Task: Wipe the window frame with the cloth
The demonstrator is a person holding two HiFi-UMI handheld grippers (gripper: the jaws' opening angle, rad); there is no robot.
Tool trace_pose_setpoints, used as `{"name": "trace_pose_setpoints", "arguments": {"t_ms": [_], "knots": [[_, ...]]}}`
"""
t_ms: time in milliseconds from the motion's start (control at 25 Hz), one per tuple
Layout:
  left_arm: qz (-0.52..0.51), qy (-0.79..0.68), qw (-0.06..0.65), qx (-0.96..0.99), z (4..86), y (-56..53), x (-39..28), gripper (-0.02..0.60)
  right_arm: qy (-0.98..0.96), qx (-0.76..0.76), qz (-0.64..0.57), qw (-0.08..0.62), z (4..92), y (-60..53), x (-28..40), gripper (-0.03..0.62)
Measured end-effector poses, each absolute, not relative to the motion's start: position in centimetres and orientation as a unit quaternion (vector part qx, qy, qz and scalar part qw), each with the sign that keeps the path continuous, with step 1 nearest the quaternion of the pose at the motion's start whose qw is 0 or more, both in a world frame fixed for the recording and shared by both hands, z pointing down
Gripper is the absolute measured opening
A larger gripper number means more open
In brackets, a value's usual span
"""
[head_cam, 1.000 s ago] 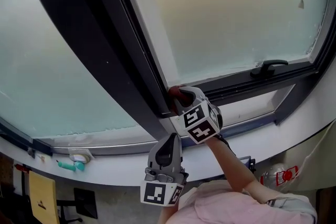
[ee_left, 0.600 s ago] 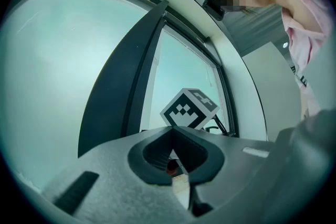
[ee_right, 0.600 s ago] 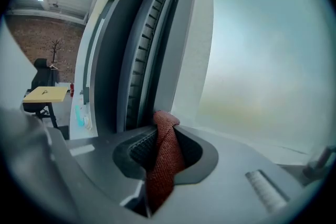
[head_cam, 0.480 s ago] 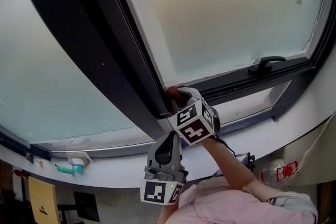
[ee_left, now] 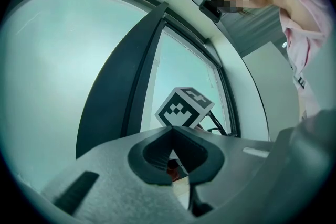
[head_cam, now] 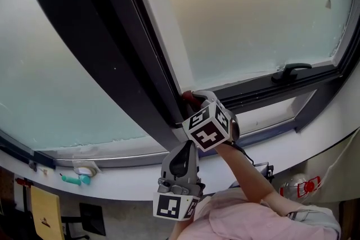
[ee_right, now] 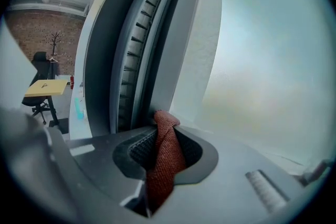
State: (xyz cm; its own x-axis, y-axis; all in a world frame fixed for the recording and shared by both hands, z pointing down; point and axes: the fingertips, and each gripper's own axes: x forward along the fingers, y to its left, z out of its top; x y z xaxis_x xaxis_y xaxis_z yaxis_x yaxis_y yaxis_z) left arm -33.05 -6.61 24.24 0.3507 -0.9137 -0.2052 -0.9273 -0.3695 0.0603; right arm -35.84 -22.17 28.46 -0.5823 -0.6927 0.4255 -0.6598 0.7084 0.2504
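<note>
A dark window frame [head_cam: 129, 59] runs diagonally between two frosted panes. My right gripper [head_cam: 188, 99] is shut on a red-brown cloth [ee_right: 164, 157], whose tip [head_cam: 187, 97] presses against the frame's lower end beside the white inner edge [ee_right: 197, 50]. The ribbed channel of the frame [ee_right: 139, 60] rises just beyond the cloth. My left gripper [head_cam: 181, 150] hangs below the right one, shut with nothing between its jaws, pointing up at the right gripper's marker cube [ee_left: 184, 107].
A black window handle [head_cam: 289, 71] sits on the lower frame at the right. The white sill [head_cam: 124, 174] curves below, with a teal object [head_cam: 72, 178] on it. A yellow table [ee_right: 46, 86] and a chair stand in the room behind.
The right gripper with the cloth has shifted slightly along the frame's lower end, down and to the right; its marker cube has turned a little. The left gripper has barely moved.
</note>
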Motion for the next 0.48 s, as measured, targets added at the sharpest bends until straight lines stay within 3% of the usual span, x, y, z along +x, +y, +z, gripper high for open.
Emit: {"name": "trace_pose_setpoints", "arguments": {"t_ms": [480], "knots": [[0.109,0.543,0.033,-0.832,24.1,-7.4,-31.9,0.000,-0.890,0.391,-0.023,0.235,28.4,-22.5,-33.7,0.064]]}}
